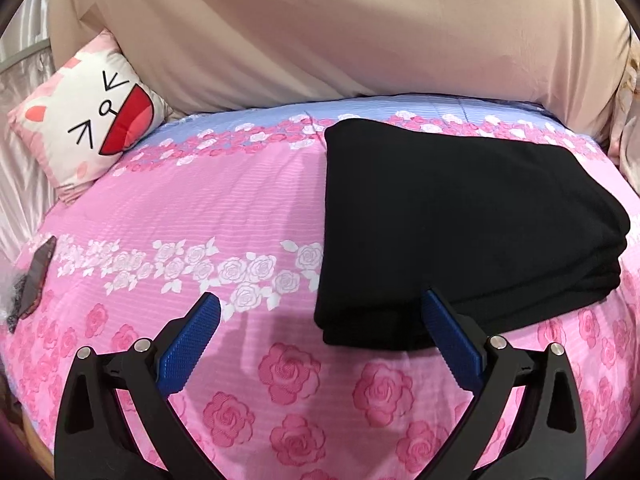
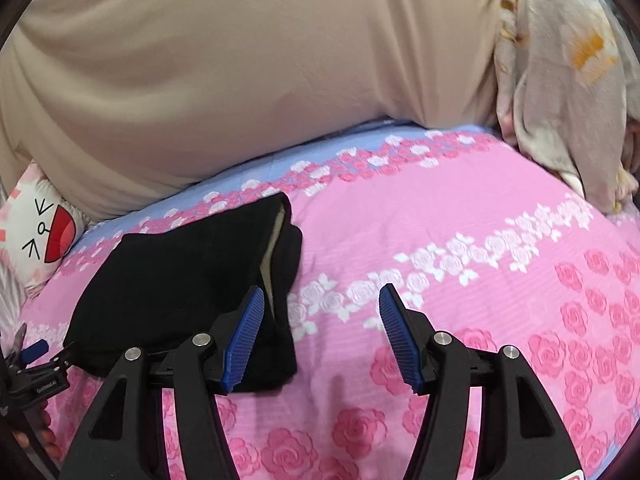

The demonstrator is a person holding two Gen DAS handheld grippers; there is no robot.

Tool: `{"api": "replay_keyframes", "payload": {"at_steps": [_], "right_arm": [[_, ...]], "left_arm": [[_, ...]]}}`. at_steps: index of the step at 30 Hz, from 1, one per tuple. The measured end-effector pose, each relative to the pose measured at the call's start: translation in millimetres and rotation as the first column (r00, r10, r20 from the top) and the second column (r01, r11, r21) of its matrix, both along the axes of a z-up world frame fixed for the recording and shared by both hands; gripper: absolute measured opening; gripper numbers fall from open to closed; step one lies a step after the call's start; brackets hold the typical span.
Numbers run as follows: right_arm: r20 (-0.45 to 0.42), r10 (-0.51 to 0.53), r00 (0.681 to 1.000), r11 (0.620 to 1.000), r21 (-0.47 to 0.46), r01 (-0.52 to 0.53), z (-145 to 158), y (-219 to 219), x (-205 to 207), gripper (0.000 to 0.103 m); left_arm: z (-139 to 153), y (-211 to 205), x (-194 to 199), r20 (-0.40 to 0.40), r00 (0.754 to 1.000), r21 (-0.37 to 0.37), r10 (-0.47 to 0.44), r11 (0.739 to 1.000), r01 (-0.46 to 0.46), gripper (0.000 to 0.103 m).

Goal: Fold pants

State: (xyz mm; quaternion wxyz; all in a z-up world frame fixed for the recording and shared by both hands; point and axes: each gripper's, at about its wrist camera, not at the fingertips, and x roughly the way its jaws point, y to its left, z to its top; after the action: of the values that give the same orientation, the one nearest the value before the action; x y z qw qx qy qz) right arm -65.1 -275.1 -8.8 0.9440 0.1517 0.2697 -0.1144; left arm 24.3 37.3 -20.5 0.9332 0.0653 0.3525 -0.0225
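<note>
The black pants (image 1: 460,224) lie folded into a thick rectangle on the pink rose bedspread (image 1: 200,208). In the left wrist view my left gripper (image 1: 320,300) is open and empty, just in front of the stack's near left corner. In the right wrist view the pants (image 2: 180,276) lie at the left, showing a pale lining at the open right end. My right gripper (image 2: 322,292) is open and empty, its left finger over the stack's near right corner. The left gripper (image 2: 36,360) shows at that view's far left edge.
A large beige cushion (image 1: 340,32) lines the far side of the bed. A white cat-face pillow (image 1: 88,112) sits at the far left. A dark phone-like object (image 1: 36,276) lies at the bed's left edge. A pale printed blanket (image 2: 568,80) is bunched at the far right.
</note>
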Motion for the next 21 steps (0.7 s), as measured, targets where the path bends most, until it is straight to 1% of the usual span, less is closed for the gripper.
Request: {"api": "replay_keyframes", "payload": {"at_steps": [3,8,10,11,16,21], "right_arm": [[-0.015,0.005,1.0,1.0,0.017,-0.005,-3.4,-1.2,0.0,0.059],[-0.024,0.023,0.999,1.0,-0.002,-0.023,-4.2,11.3,-12.4,0.059],[-0.023,0.029,0.999,1.0,-0.005,-0.029,-4.7,14.5,-15.3,0.063],[-0.026,0.035,0.999,0.999,-0.006,-0.035,-5.3,16.8,-16.5,0.063],[-0.037,0.049,0.998,0.999,-0.011,-0.049,-7.6,23.8,-18.9,0.063],[-0.058,0.059,0.997,0.998,-0.006,-0.059,-11.8,25.6,-18.2,0.065]], "left_arm": [[-0.1,-0.9,-3.0,-0.011,1.0,0.003,-0.003,1.0,0.003,0.098],[-0.8,-1.3,-7.8,-0.023,1.0,-0.001,0.003,1.0,-0.003,0.098],[-0.1,-2.1,-10.3,-0.021,1.0,0.001,0.002,1.0,-0.002,0.098],[0.1,-2.8,-11.6,-0.02,1.0,0.002,0.001,1.0,-0.001,0.098],[1.3,-4.8,-15.7,-0.018,1.0,0.01,-0.003,1.0,0.003,0.098],[0.0,-3.0,-16.3,-0.031,1.0,-0.003,-0.005,1.0,0.005,0.098]]}}
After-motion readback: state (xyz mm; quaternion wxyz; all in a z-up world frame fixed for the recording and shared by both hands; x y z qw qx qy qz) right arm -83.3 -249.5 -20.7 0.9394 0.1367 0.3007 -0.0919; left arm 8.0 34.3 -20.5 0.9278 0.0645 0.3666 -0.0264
